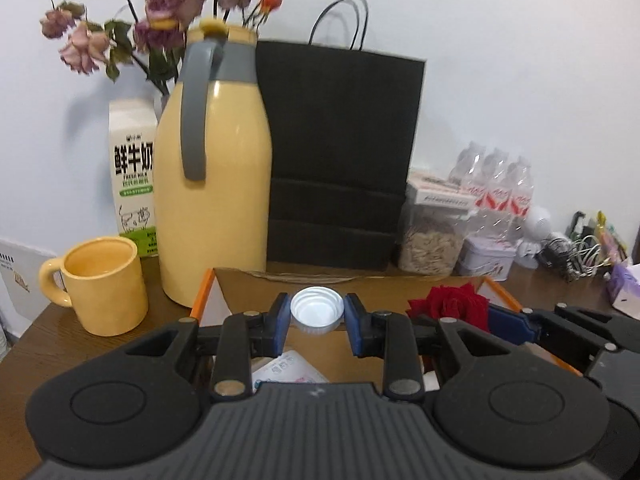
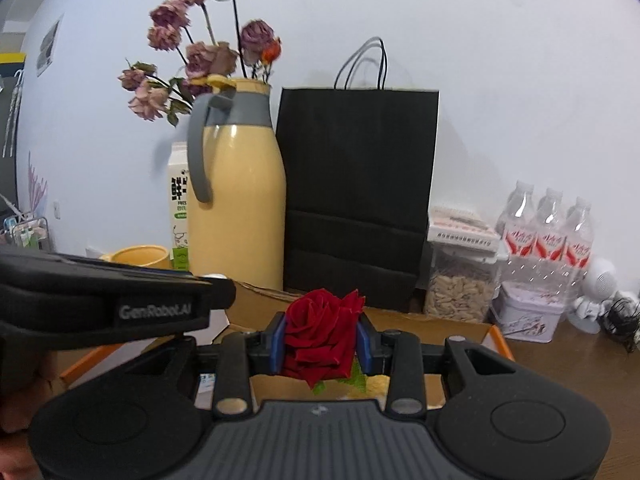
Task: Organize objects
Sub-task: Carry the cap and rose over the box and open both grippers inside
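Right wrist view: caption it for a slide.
Right claw shut on a red rose above a cardboard box, yellow jug behind.

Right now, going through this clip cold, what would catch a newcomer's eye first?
The red rose clamped in the right tongs stands out most, held above the open cardboard box. Next is the white bottle cap pinched in the left tongs over the same box. Behind them, the tall yellow jug stands beside a black paper bag against the wall.
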The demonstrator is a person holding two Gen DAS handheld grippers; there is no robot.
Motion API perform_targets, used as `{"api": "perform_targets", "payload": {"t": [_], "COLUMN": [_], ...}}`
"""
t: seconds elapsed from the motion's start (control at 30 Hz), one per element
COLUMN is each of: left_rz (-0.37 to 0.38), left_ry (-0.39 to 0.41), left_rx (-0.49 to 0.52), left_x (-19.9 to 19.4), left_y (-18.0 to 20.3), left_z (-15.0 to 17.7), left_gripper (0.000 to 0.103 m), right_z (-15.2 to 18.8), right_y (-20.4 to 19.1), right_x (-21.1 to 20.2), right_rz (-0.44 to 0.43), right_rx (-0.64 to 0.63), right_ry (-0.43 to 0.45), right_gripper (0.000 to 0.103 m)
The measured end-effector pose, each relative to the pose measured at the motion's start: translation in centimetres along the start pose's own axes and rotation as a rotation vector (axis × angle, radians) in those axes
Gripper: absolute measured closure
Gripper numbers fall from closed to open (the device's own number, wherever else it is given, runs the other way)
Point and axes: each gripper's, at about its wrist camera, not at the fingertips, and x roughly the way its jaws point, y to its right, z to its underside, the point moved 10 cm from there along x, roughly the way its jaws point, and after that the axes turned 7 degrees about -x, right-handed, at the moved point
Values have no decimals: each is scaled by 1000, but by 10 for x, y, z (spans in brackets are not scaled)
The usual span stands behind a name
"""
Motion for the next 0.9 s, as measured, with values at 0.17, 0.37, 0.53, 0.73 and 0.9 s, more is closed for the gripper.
{"api": "perform_targets", "payload": {"t": [0.17,0.37,0.53,0.73,0.9], "left_rz": [-19,-18,-19,-37,-44], "left_ry": [-23,-24,-11,22,16], "left_rx": [3,21,14,-11,-12], "left_x": [14,14,13,10,11], "left_y": [-7,-5,-7,-11,-12], "left_z": [4,9,8,4,4], "left_gripper": [74,73,22,0,0], "right_z": [12,16,18,20,22], "right_y": [1,1,8,20,22], "right_x": [15,14,12,12,12], "right_rz": [-18,-13,3,28,35], "right_rx": [10,7,19,46,43], "right_ry": [-52,-67,-81,-92,-95], "right_gripper": [69,67,29,0,0]}}
